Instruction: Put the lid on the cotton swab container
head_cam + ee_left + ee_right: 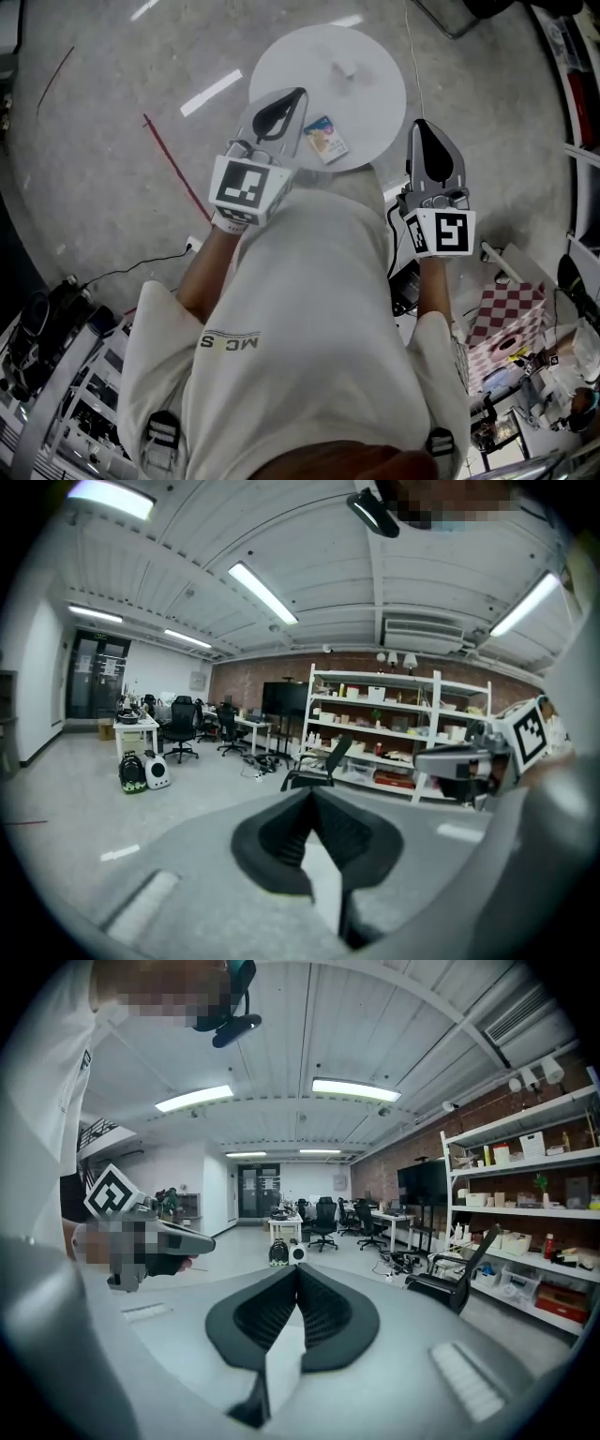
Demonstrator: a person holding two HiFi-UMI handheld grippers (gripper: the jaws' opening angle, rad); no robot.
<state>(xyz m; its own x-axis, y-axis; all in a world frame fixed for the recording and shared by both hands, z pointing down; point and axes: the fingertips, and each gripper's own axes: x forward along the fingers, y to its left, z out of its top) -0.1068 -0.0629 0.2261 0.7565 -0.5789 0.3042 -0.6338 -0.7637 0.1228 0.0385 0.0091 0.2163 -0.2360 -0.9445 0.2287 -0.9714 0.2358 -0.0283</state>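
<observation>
In the head view a round white table [291, 56] stands in front of me. Near its front edge lies a small rectangular container [325, 139] with a colourful label. A small pale object [345, 67], perhaps the lid, rests further back. My left gripper [298, 94] is held over the table's near left edge, jaws shut and empty. Off the table's right side, my right gripper [419, 125] is also shut and empty. Both gripper views look level across the room, with neither the table nor the container in them: left gripper [312, 794], right gripper [298, 1269].
The grey floor has a red line [173, 164] at the left and cables [141, 267] near my feet. A red checkered box [511, 319] and clutter sit at the lower right. Across the room are shelves [394, 733], desks and office chairs [323, 1218].
</observation>
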